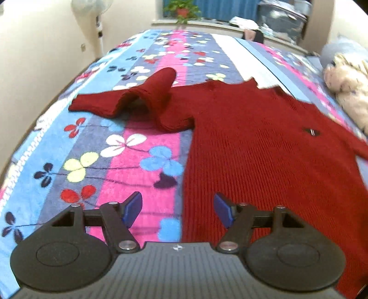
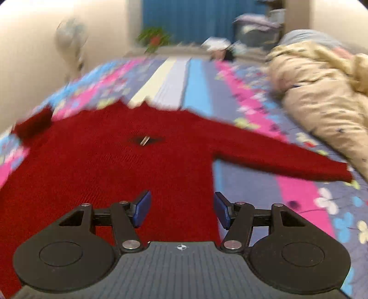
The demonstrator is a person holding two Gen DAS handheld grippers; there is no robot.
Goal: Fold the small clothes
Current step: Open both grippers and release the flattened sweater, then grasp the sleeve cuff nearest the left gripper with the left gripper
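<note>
From the left wrist, the red sweater (image 1: pixel 253 142) lies flat on the flowery blanket (image 1: pixel 128 161). One sleeve (image 1: pixel 128 99) is bunched up. The left gripper (image 1: pixel 178 210) has its blue pads apart, with nothing in them.

From the right wrist, the red sweater (image 2: pixel 110 165) has its other sleeve (image 2: pixel 287 158) lying straight. The right gripper (image 2: pixel 181 209) is apart too, holding nothing.

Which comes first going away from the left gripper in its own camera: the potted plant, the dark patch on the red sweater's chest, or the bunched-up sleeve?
From the left gripper:
1. Dark patch on the red sweater, to the right.
2. Bunched-up sleeve, left, slightly farther up the bed.
3. Potted plant, on the far windowsill.
</note>
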